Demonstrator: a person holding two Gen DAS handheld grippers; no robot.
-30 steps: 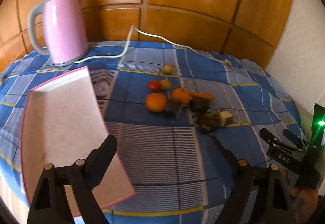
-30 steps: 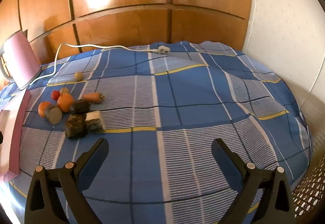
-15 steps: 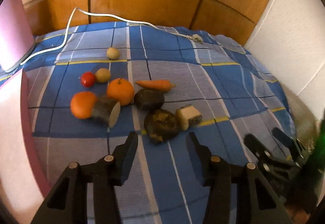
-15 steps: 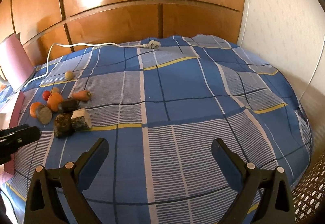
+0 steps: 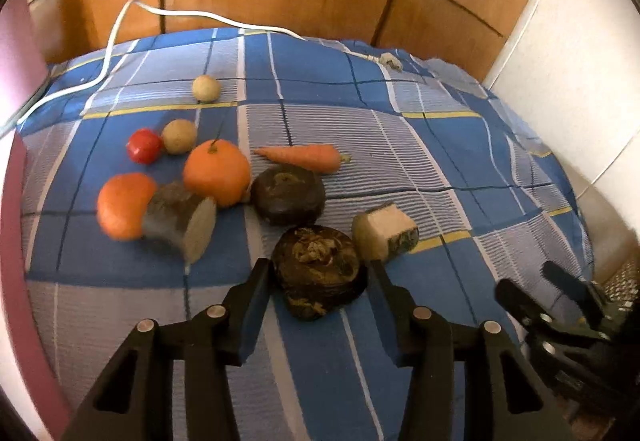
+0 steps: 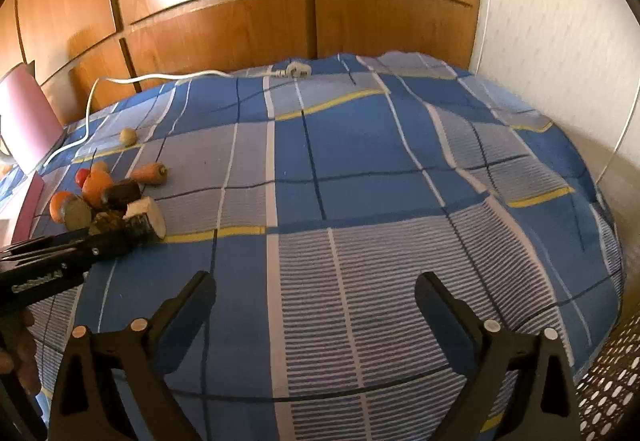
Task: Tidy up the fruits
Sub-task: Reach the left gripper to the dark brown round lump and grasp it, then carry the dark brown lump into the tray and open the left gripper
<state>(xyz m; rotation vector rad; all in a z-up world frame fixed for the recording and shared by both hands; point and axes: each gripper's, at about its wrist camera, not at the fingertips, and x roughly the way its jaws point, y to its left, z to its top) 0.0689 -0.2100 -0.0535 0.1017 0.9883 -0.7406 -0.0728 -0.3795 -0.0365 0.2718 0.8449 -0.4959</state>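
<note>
Produce lies in a cluster on the blue checked cloth (image 5: 440,145): two oranges (image 5: 216,171) (image 5: 124,205), a carrot (image 5: 304,157), a red tomato (image 5: 144,145), two small tan round ones (image 5: 179,136) (image 5: 206,88), a dark round lump (image 5: 290,195) and two pale cut chunks (image 5: 384,233) (image 5: 184,223). My left gripper (image 5: 318,271) points down at a second dark knobbly lump (image 5: 320,265). Its jaws are closing on that lump, with a pad touching each side. My right gripper (image 6: 314,293) hangs open over bare cloth to the right of the pile, nothing between its fingers.
A pink tray edge (image 5: 16,281) runs along the left. A pink kettle (image 6: 24,121) stands at the far left, and its white cable (image 5: 120,21) and plug (image 5: 390,61) trail along the back. Wooden panels rise behind, a white wall on the right, and a perforated basket (image 6: 608,381) at lower right.
My left gripper has come forward and down from above the tray to the pile. Its jaws have narrowed around the dark knobbly lump. The right gripper has barely shifted.
</note>
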